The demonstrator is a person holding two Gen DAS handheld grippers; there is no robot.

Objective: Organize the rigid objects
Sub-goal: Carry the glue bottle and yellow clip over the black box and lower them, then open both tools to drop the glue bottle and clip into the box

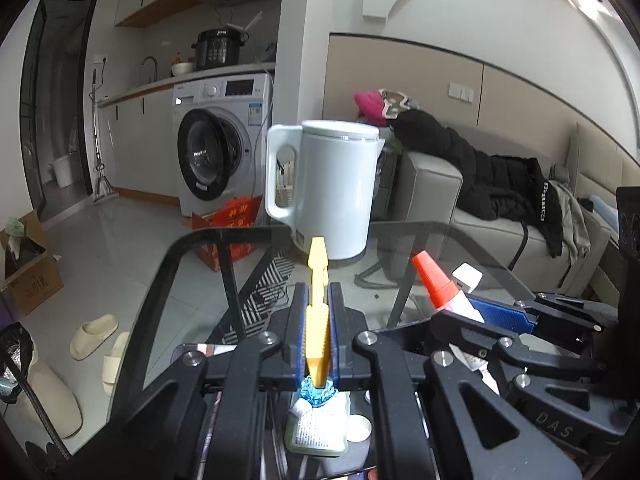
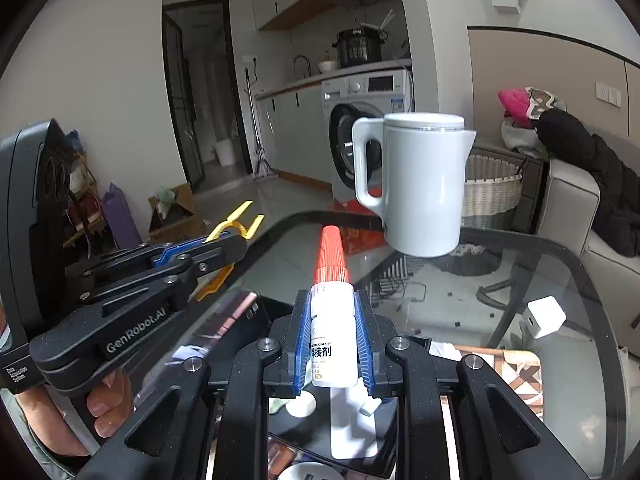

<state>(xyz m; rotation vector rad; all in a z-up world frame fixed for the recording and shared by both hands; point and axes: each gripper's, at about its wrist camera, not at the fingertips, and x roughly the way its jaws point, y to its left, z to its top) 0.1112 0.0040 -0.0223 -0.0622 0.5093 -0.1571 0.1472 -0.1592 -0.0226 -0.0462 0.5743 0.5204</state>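
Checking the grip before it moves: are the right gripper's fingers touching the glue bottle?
Touching. The right wrist view shows the right gripper with both blue fingers pressed against the sides of the glue bottle, no gap visible.

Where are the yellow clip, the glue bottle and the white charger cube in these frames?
yellow clip (image 1: 318,312): left wrist view, on its ribbed body between the fingers.
glue bottle (image 2: 333,328): right wrist view, on its white labelled body.
white charger cube (image 2: 545,317): right wrist view, on its front face.
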